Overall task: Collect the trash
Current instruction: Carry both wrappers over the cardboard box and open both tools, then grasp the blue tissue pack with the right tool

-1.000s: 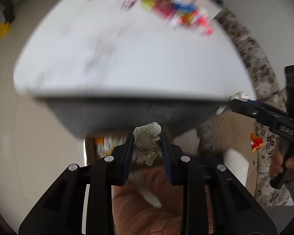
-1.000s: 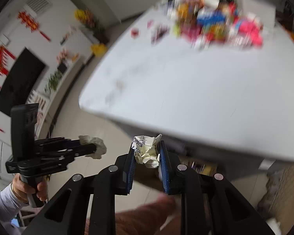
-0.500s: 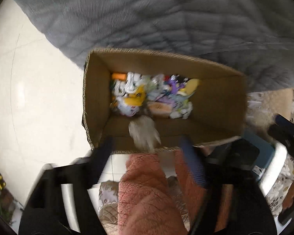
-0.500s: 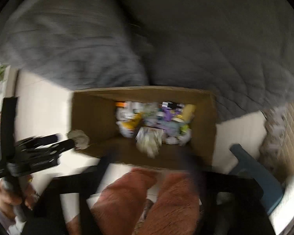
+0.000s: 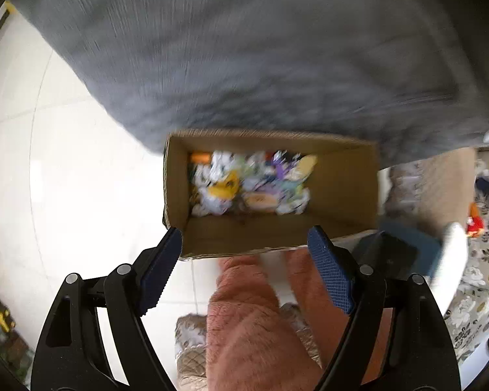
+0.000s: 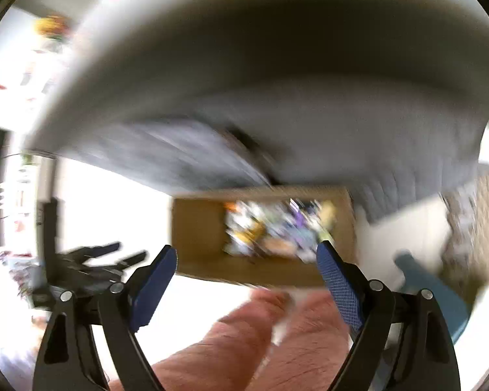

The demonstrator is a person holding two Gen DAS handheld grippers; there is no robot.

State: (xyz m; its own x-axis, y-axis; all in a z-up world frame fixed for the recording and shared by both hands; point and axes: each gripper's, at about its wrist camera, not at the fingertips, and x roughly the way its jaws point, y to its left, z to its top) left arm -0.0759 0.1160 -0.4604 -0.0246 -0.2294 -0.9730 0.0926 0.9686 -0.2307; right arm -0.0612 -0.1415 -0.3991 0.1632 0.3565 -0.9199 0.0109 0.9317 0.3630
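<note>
An open cardboard box [image 5: 339,192] stands on the floor under the table, with a heap of crumpled paper and coloured wrappers [image 5: 251,185] inside. My left gripper [image 5: 244,247] is wide open and empty above the box's near wall. My right gripper [image 6: 246,262] is also wide open and empty above the same box [image 6: 199,228]; its view is blurred. The trash heap [image 6: 277,228] shows there too. The left gripper [image 6: 114,257] appears at the left of the right wrist view, jaws apart.
A grey cloth [image 5: 244,49] hangs from the table above the box. The person's knees in reddish trousers [image 5: 254,325] are just below the grippers. A blue stool [image 6: 440,296] stands right of the box. White tiled floor [image 5: 81,195] lies to the left.
Both grippers held crumpled paper balls at table height a second ago. They swung down over the box, opened and dropped the balls into it. Both views now tilt upward.
</note>
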